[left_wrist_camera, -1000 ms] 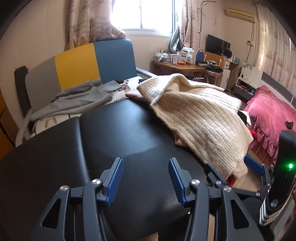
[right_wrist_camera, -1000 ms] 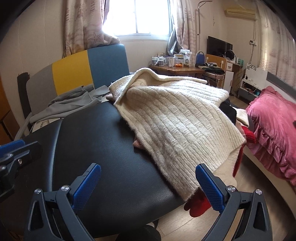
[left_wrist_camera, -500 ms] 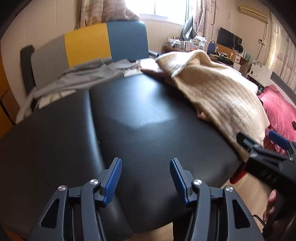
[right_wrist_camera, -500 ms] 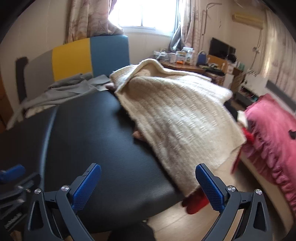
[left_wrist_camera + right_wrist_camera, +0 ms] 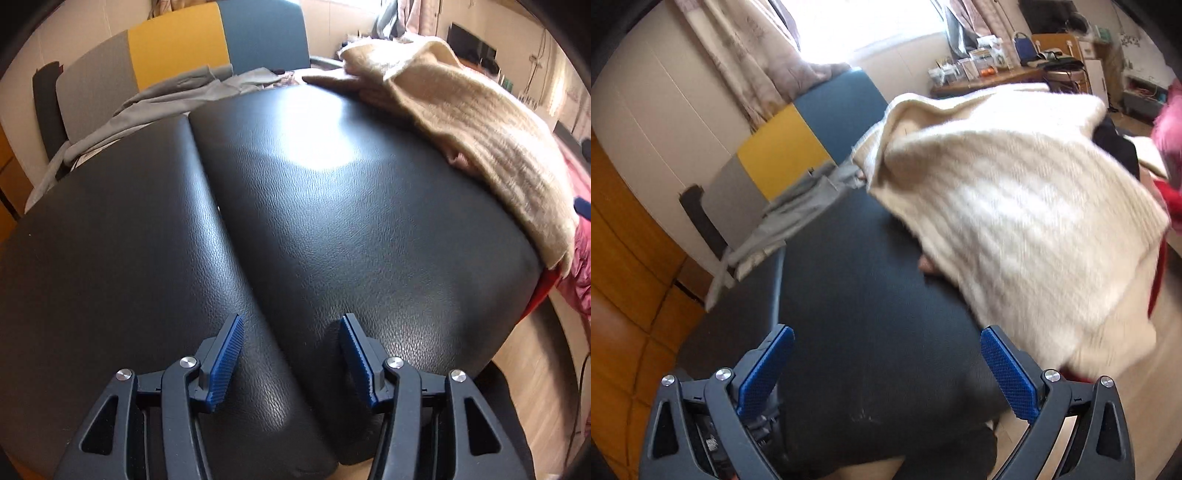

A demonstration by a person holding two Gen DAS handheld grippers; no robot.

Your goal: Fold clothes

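left tongs [image 5: 290, 350]: dark blue-grey plastic arms with triangle cutouts, pretty chunky build
left pads [image 5: 226, 363]: bright blue, finely ribbed strips on the inner faces
left screws: shiny round silver ones, two on each arm at the joints
right tongs [image 5: 886, 369]: same dark frame, same cutouts, same silver screws
right pads [image 5: 1008, 376]: blue too, but these show a fine crosshatch grid
right extras: some dark mechanism bits behind the left arm, too murky to make out
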